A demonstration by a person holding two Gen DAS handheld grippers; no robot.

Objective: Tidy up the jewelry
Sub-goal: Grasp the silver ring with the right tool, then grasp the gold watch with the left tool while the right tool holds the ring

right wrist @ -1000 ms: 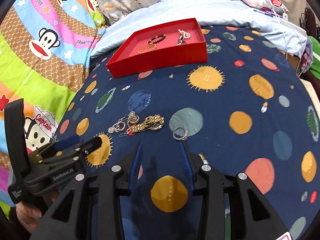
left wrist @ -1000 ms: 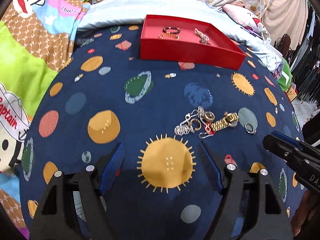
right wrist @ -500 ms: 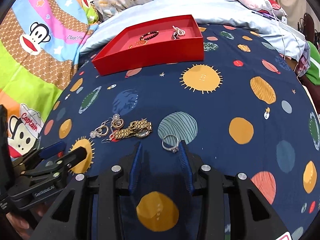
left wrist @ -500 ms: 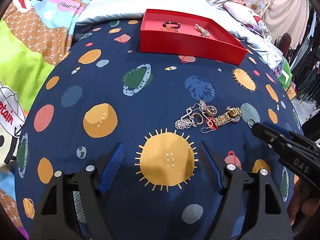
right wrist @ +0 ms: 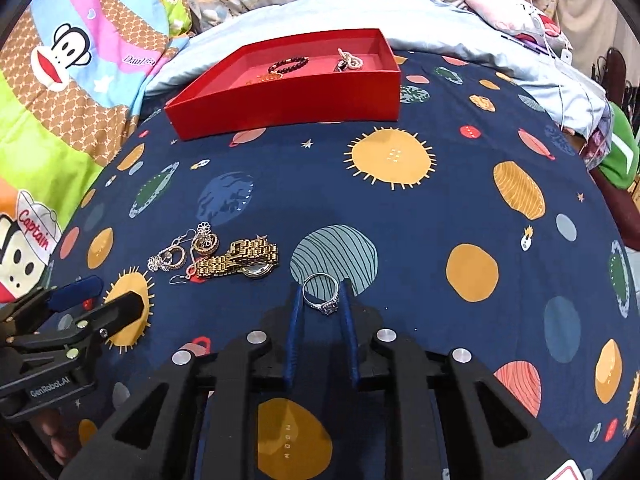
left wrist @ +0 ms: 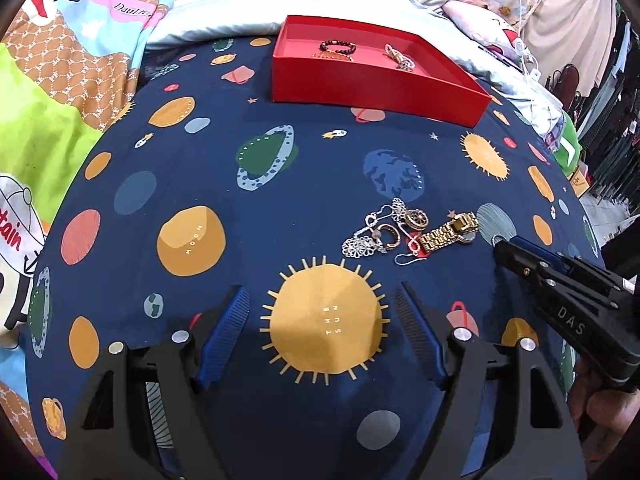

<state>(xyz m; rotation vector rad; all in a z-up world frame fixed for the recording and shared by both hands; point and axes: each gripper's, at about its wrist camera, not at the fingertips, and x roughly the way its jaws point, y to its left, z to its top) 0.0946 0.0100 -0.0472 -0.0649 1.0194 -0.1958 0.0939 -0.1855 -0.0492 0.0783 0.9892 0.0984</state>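
Note:
A silver ring with a small stone lies on the navy planet-print blanket. My right gripper straddles it. Its jaws are closing, and both blue pads touch the ring's sides. Left of it lie a gold watch and tangled silver earrings. The red tray at the far side holds a dark bead bracelet and a pale beaded piece. My left gripper hovers open over a sun print, holding nothing.
A bright cartoon-monkey quilt borders the blanket on the left. A pale blue cover lies behind the tray. Cables and clothes sit at the far right edge. A hand grips each tool's handle.
My right gripper has come down and forward until the ring sits between its fingers, and the fingers have narrowed onto it. The left gripper has stayed put and open.

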